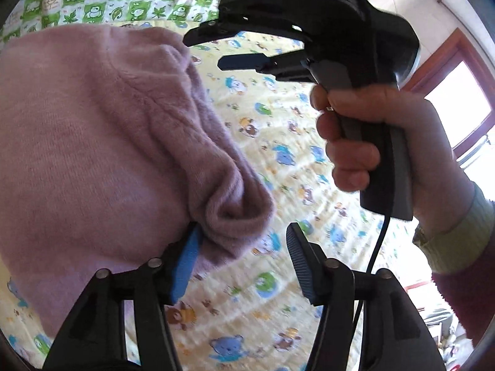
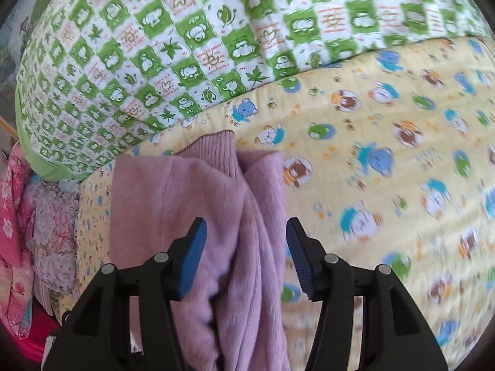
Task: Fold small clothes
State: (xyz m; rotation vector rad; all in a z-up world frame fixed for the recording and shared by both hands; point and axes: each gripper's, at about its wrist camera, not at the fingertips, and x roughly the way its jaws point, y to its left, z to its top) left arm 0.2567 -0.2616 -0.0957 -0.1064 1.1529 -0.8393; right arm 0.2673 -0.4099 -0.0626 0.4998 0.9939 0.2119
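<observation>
Fuzzy lilac knitted sweater point(image 2: 198, 216) lies bunched on the yellow cartoon-bear bedsheet point(image 2: 386, 160), beside a green-checked quilt point(image 2: 185, 37). Left gripper point(image 1: 244, 256) and right gripper point(image 2: 246, 253) both stand released, pads apart, fabric loose between them.

The pink sweater point(image 2: 198, 204) is soft, fuzzy knit with a ribbed cuff. Under it, the yellow sheet point(image 2: 386, 185) is matt printed cotton; the green quilt point(image 2: 154, 46) looks stitched. Gripper pads point(image 2: 191, 259) are ridged blue rubber on matt black plastic.
</observation>
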